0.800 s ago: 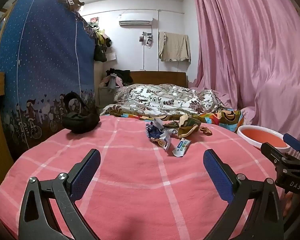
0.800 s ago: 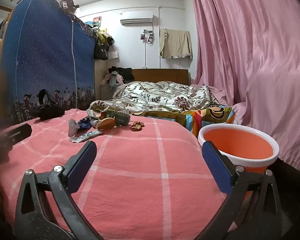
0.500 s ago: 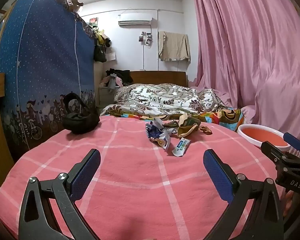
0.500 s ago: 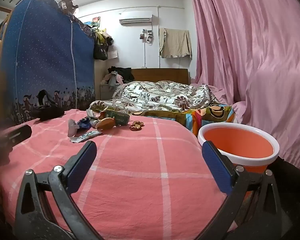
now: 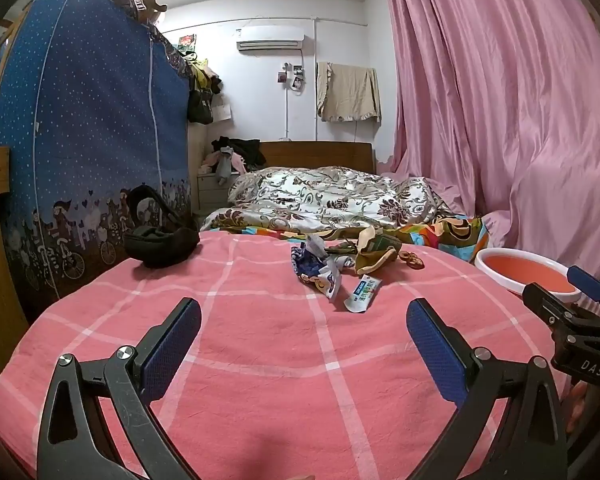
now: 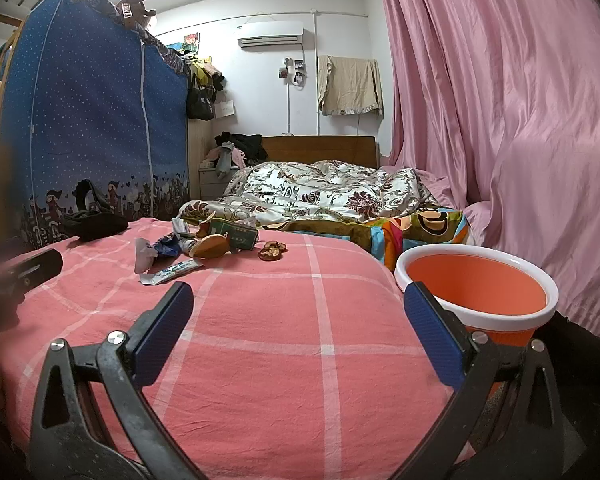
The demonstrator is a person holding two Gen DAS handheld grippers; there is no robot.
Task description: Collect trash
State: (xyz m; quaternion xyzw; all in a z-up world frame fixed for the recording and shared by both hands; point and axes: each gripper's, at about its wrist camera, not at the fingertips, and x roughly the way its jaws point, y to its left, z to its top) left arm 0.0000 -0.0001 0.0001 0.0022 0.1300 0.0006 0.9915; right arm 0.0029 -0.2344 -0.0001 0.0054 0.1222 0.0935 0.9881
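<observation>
Left wrist view matches before: trash [image 5: 332,268] untouched

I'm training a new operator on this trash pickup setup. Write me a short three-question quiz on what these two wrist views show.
1. True or false: the left gripper is closed on a wrapper.
2. Multiple choice: where does the orange bucket stand? A) on the pink checked cover among the trash B) beside the cover's right edge C) on the floral quilt
3. Fill in: the flat white sachet with blue print lies ____ the grippers than the crumpled blue-and-white wrapper.

Key: 1 false, both it and the right gripper are open and empty; 2 B; 3 nearer to.
</observation>
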